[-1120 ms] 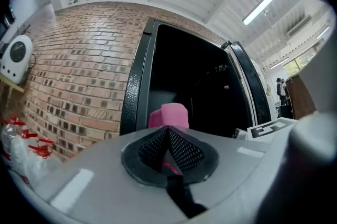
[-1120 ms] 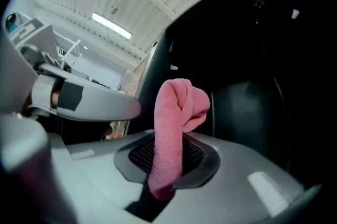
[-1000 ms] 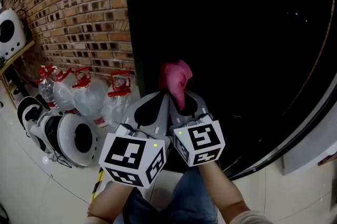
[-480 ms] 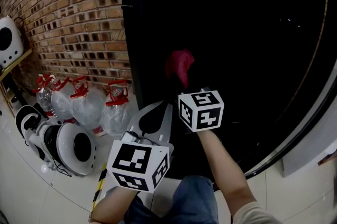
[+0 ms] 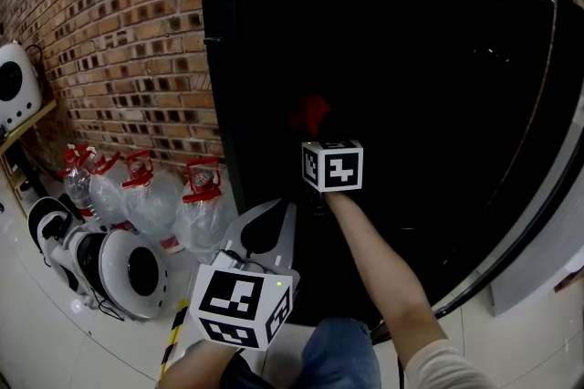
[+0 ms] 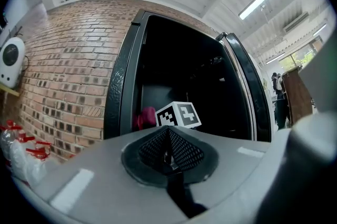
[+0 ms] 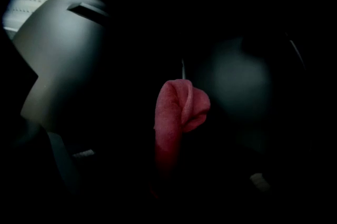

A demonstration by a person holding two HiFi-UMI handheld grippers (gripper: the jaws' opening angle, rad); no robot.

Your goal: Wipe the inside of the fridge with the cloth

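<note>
Two grippers, head view: right gripper [image 5: 313, 130] reaches far into dark interior of open black fridge [image 5: 217, 104], pinching crumpled pink cloth [image 5: 310, 111]; left gripper [image 5: 276, 212] hangs near, outside fridge. Left gripper view: jaws pressed together, nothing between. Right gripper view: jaws clamp cloth, folds drooping in darkness.

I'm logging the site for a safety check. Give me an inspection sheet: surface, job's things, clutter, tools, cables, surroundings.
Surface: inside of the fridge dark; no shelves or contents made out.
Job's things: black fridge open; pink cloth inside it.
Clutter: red-capped water bottles and white round devices on the floor, left of the fridge.
Tools: right tool shut on the cloth; left tool shut, empty, outside the fridge.
Cables: thin dark cable by the white devices.
Surroundings: brick wall, pale tiled floor.
</note>
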